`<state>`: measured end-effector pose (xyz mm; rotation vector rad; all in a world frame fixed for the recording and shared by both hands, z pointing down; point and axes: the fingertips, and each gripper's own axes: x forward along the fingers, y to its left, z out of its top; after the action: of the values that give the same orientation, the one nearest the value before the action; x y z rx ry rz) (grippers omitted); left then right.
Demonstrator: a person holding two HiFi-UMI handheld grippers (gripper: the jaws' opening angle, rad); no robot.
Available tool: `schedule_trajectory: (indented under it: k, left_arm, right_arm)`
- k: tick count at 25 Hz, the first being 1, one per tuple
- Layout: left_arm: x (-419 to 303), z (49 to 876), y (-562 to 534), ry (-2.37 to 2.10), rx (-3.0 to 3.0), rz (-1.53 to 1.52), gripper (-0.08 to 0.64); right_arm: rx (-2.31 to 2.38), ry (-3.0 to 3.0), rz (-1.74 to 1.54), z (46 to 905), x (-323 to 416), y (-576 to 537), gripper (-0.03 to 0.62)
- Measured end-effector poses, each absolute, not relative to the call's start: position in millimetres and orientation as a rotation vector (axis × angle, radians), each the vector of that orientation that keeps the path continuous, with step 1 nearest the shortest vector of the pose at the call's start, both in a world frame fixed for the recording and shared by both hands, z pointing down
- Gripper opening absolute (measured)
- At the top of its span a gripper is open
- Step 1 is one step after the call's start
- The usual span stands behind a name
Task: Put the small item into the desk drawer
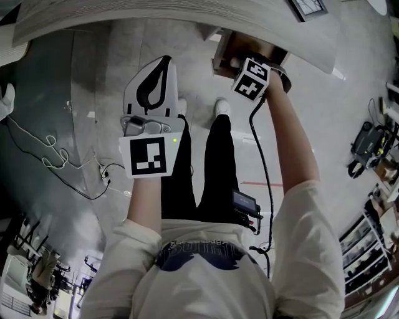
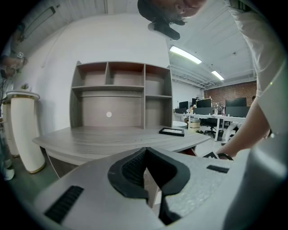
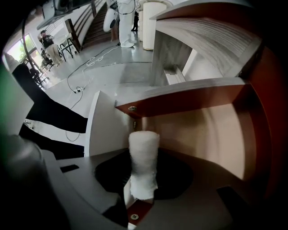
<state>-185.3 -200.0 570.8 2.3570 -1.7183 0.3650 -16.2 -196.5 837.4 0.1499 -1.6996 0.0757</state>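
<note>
The small item is a white, fuzzy roll (image 3: 143, 164). It stands upright between the jaws of my right gripper (image 3: 143, 184), which is shut on its lower part. In the right gripper view the open desk drawer (image 3: 204, 128) lies straight ahead, its reddish-brown inside lit. In the head view the right gripper's marker cube (image 1: 252, 78) sits at the mouth of the drawer (image 1: 227, 52), hiding the jaws and the roll. My left gripper (image 1: 163, 61) hangs over the floor to the left, away from the drawer. Its jaws meet (image 2: 145, 152) and hold nothing.
The grey desk top (image 1: 93, 19) curves across the top of the head view. On it stand a shelf unit (image 2: 121, 90) and a flat black tray (image 2: 171, 131). Cables (image 1: 56, 156) trail over the floor at left. The person's legs (image 1: 212, 168) stand below the drawer.
</note>
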Motion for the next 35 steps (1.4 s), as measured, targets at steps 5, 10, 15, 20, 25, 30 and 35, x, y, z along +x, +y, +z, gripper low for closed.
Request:
schedule_trajectory:
  k: [5, 10, 15, 20, 25, 30, 35]
  left_arm:
    - [-188, 576, -200, -1.720, 2.348, 0.367, 0.008]
    - [-187, 574, -201, -1.716, 2.352, 0.363, 0.008]
    - [-187, 573, -202, -1.701, 2.361, 0.366, 0.008]
    - [-187, 575, -202, -1.681, 2.352, 0.351, 0.008]
    - [-184, 577, -202, -1.666, 2.360, 0.369, 0.008]
    - [-185, 577, -202, -1.667, 2.358, 0.372, 0.008]
    - [-186, 575, -202, -1.667, 2.361, 0.371, 0.008]
  right_arm:
    - [0.137, -1.691, 0.066, 840, -16, -197, 0.110]
    - [0.129, -1.698, 0.071, 839, -16, -196, 0.115]
    - [0.123, -1.725, 0.138, 836, -15, -195, 0.123]
    - [0.101, -1.722, 0.146, 834, -17, -194, 0.127]
    - [0.087, -1.719, 0.157, 833, -16, -195, 0.137]
    - [0.075, -1.713, 0.160, 830, -14, -197, 0.179]
    - [0.080, -1.709, 0.162, 826, -13, -199, 0.220]
